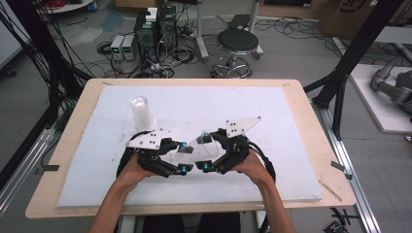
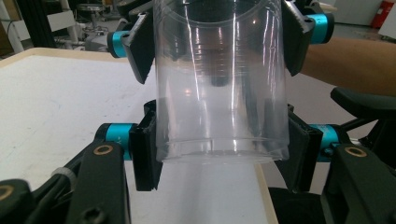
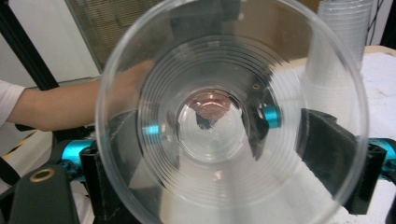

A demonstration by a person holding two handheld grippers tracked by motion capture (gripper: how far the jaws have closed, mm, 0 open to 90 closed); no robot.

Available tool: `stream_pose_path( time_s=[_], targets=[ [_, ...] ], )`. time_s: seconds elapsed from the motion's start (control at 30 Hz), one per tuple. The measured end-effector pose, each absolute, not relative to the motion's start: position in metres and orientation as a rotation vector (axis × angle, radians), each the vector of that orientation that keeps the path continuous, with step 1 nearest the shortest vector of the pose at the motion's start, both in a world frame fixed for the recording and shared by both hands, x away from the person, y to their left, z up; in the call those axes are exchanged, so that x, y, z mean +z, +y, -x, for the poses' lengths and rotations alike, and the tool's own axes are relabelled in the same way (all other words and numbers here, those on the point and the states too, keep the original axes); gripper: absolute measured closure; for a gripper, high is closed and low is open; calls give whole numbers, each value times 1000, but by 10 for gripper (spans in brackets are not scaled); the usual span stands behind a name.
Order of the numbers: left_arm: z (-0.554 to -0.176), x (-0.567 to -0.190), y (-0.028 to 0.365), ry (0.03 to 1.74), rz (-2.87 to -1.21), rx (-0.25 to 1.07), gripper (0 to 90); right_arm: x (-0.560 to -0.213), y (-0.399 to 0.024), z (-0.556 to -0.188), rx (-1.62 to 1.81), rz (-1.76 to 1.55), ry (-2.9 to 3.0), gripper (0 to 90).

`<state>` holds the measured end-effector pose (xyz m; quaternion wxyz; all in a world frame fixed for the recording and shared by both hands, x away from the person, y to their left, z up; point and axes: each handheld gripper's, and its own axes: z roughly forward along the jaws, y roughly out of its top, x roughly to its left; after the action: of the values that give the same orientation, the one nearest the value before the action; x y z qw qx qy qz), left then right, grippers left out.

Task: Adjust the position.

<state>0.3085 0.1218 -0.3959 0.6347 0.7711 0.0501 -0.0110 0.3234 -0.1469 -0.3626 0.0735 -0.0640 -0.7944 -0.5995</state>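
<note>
Clear thin plastic is what I am holding: a cup (image 1: 201, 145) lying on its side in the lower middle of the frame, raised a little above the white pad on the tabletop (image 1: 301, 97). My left tongs (image 2: 219, 154) pinch it near its closed bottom, one pad pressed to each side of the wall. My right tongs (image 3: 219, 172) pinch it near the wide rim, whose open mouth faces their camera. I judge it very light, slick and easy to buckle, so the squeeze should stay gentle and sit near the stiffer rim and base, not on the soft middle. It looks see-through, faintly ribbed in rings, with bright streaks of glare. A stack of similar cups (image 1: 142, 112) stands upside down at the upper left of the pad, well apart from my hands.
</note>
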Motion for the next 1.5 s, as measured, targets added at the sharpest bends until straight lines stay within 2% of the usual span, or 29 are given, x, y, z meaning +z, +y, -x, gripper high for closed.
stream_pose_path(
  time_s=[0.1,0.33,0.5,0.8,0.83,0.87,0.93,0.97,1.03,1.2,1.5],
  targets=[
    [-308,-396,122,114,-1764,-27,417,-363,-146,-324,-1805,184,-2378,166],
    [-308,-396,122,111,-1765,-28,418,-361,-147,-325,-1845,160,-2338,286],
    [-308,-396,123,111,-1763,-28,418,-361,-148,-325,-1848,161,-2333,325],
    [-308,-396,123,117,-1758,-32,412,-362,-148,-325,-1855,160,-2323,344],
    [-308,-395,123,121,-1755,-38,402,-362,-148,-325,-1859,158,-2320,344],
    [-309,-395,122,147,-1749,-44,332,-361,-148,-325,-1861,157,-2317,344],
    [-310,-395,121,209,-1761,-53,94,-361,-148,-325,-1862,160,-2320,344],
    [-310,-395,122,216,-1764,-47,55,-361,-149,-325,-1860,162,-2320,343],
    [-310,-395,124,214,-1759,-50,27,-361,-150,-325,-1856,164,-2322,342],
    [-308,-393,128,219,-1782,-21,25,-360,-151,-325,-1856,176,-2329,339],
    [-299,-398,155,364,-1860,81,26,-358,-161,-330,-1803,292,-2423,332]
  ],
)
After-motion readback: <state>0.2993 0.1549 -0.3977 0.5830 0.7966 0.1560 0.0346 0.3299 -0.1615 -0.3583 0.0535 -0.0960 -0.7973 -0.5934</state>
